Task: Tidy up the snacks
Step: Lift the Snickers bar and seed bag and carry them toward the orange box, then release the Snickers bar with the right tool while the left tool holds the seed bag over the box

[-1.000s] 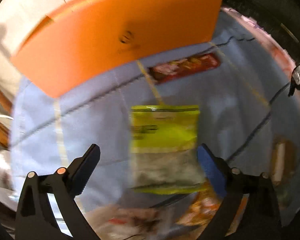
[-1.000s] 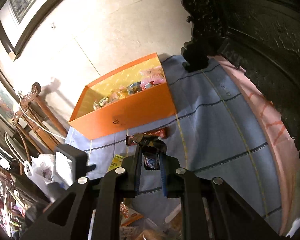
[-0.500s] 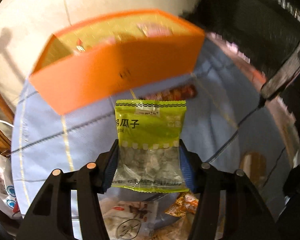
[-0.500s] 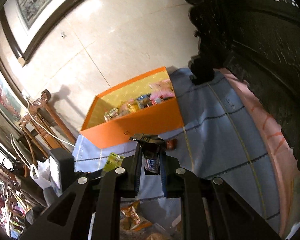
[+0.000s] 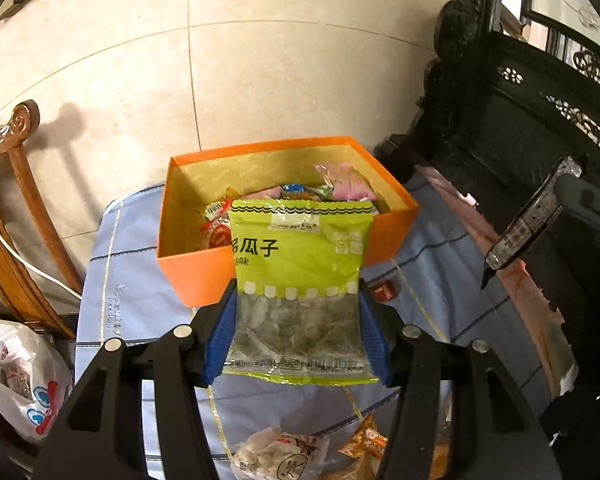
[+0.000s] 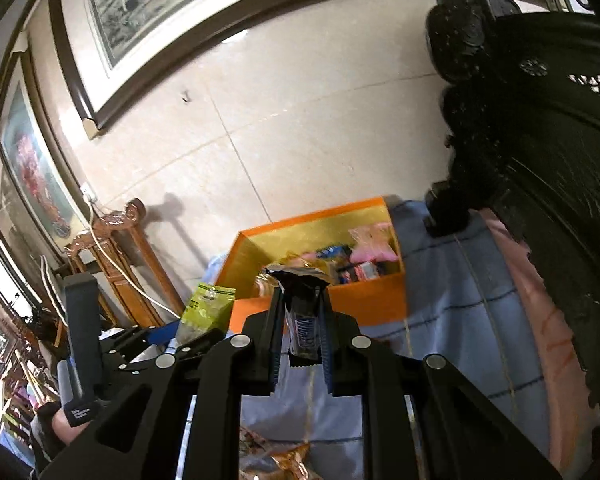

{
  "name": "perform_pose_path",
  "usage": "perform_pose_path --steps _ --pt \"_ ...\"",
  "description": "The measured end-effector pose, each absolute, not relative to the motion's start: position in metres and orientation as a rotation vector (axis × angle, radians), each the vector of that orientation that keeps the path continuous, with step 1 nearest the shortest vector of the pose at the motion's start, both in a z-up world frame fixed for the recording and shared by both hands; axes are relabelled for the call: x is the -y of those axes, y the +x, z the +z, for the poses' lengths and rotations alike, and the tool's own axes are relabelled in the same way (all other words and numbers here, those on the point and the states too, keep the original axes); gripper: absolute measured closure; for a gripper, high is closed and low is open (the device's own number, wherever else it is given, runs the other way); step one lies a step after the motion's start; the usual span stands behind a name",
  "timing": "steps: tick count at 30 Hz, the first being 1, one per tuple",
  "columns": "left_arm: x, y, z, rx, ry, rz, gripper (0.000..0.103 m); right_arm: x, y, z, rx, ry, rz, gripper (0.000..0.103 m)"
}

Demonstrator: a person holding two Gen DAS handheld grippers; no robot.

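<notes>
Both hands are loaded and raised on the near side of the orange box, which sits on the blue checked cloth with its top open and several snacks already inside. The left gripper is clamped on the green seed packet by its lower clear half; the printed upper half stands free above the fingers, covering part of the box's near wall from this view. The right gripper is closed tight around a dark-wrapped bar, its crimped top poking up in front of the box's near rim; the label is too blurred to read.

The risks look like these. The green packet is pinched only along its side edges, so the slack film could buckle or slip out short of the box. Carried too low, either snack could catch the near wall and shove the light box across the cloth. Both grippers head for the same opening, so they might collide. A small red packet lies just beside the box's near right corner, with more packets nearer the person
</notes>
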State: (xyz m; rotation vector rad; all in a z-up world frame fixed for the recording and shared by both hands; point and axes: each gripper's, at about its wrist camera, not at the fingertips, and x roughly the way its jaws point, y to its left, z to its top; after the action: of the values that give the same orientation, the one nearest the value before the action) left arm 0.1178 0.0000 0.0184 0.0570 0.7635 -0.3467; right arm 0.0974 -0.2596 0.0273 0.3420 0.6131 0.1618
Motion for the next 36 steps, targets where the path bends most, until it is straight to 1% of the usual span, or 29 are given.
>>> perform_pose_path --steps 6,10,14,17,19,21,23,27,28,29,30,31,33,36 --pt "-0.015 0.131 0.040 -0.711 0.055 -0.297 0.049 0.257 0.111 0.041 -0.567 0.339 0.180 0.087" --pt "-0.021 0.163 0.060 -0.660 0.036 -0.235 0.049 0.260 0.145 0.056 -0.529 0.312 0.173 0.087" --pt "-0.018 0.198 0.070 -0.639 0.043 -0.194 0.049 0.264 0.196 0.068 -0.505 0.275 0.166 0.102" --pt "-0.024 0.203 0.070 -0.639 0.012 -0.187 0.049 0.270 0.205 0.073 -0.489 0.313 0.175 0.103" --pt "-0.031 0.197 0.064 -0.649 -0.002 -0.173 0.049 0.274 0.191 0.074 -0.466 0.308 0.152 0.103" --pt "-0.037 0.194 0.054 -0.691 -0.003 -0.165 0.049 0.277 0.172 0.066 -0.482 0.291 0.128 0.103" --pt "-0.043 0.187 0.044 -0.707 -0.022 -0.160 0.049 0.284 0.157 0.049 -0.540 0.308 0.109 0.103" --pt "-0.051 0.180 0.034 -0.729 -0.032 -0.166 0.049 0.301 0.144 0.002 -0.675 0.343 0.038 0.103" --pt "-0.052 0.179 0.034 -0.726 -0.027 -0.162 0.049 0.301 0.142 -0.014 -0.727 0.299 0.020 0.099" --pt "-0.053 0.177 0.033 -0.724 -0.027 -0.163 0.049 0.299 0.144 -0.026 -0.770 0.243 -0.007 0.073" --pt "-0.054 0.177 0.033 -0.727 -0.032 -0.166 0.049 0.293 0.147 -0.043 -0.822 0.162 -0.028 0.043" --pt "-0.052 0.177 0.033 -0.729 -0.031 -0.167 0.049 0.288 0.150 -0.060 -0.862 0.092 -0.036 0.008" --pt "-0.051 0.175 0.033 -0.730 -0.018 -0.166 0.049 0.285 0.162 -0.107 -0.944 0.058 -0.018 0.009" --pt "-0.049 0.174 0.032 -0.739 -0.003 -0.171 0.049 0.288 0.180 -0.150 -1.028 0.096 0.015 0.010"
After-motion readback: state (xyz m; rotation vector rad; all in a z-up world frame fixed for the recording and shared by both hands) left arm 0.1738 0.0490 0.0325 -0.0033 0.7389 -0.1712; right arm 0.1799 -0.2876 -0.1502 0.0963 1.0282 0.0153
